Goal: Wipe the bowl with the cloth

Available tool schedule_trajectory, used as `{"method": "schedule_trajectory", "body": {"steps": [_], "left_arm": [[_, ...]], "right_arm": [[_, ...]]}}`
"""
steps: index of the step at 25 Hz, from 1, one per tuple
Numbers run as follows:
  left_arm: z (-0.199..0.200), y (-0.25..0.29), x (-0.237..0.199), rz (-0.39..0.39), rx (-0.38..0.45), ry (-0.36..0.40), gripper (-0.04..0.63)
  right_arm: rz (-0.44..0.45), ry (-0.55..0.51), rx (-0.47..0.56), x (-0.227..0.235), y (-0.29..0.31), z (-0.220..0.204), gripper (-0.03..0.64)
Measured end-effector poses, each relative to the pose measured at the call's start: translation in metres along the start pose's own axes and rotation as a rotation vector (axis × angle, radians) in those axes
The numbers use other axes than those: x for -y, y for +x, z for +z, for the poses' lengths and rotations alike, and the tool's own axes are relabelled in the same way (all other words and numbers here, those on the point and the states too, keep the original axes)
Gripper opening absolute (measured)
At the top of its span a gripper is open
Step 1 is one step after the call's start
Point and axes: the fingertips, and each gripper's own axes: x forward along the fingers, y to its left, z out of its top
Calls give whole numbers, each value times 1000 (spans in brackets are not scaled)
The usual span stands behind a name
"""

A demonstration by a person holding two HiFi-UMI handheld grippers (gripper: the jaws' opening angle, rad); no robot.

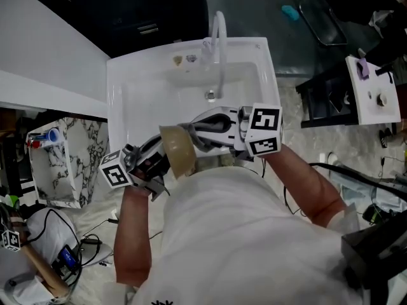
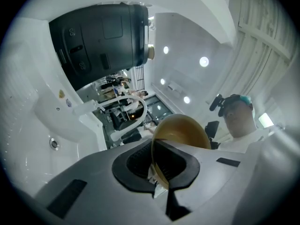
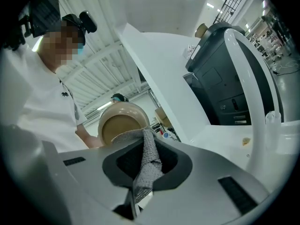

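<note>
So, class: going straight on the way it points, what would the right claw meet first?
Most likely the round tan bowl, straight ahead of the right claw; its grey knitted cloth seems to reach the rim, though depth is unclear.

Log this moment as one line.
left gripper: shut on bowl | right gripper: shut on cloth | cloth: at bowl | over sink

Tan bowl [image 3: 119,125] (tipped on edge) touches grey knitted cloth [image 3: 150,163].

Lab-like workshop around me: free-standing white moulded sink [image 1: 137,91], white curved tap [image 1: 220,43], loose black cables [image 1: 346,172] on marbled floor [image 1: 305,146].
</note>
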Motion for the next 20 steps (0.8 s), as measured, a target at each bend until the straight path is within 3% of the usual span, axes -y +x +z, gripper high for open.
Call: {"method": "schedule_trajectory", "body": {"steps": [10, 20], "left_arm": [[24, -18, -33, 212, 57, 39, 18], [25, -51, -75, 466, -19, 50, 18]], "right_arm": [[20, 19, -52, -17, 2, -22, 35], [-30, -3, -15, -26, 5, -12, 35]]}}
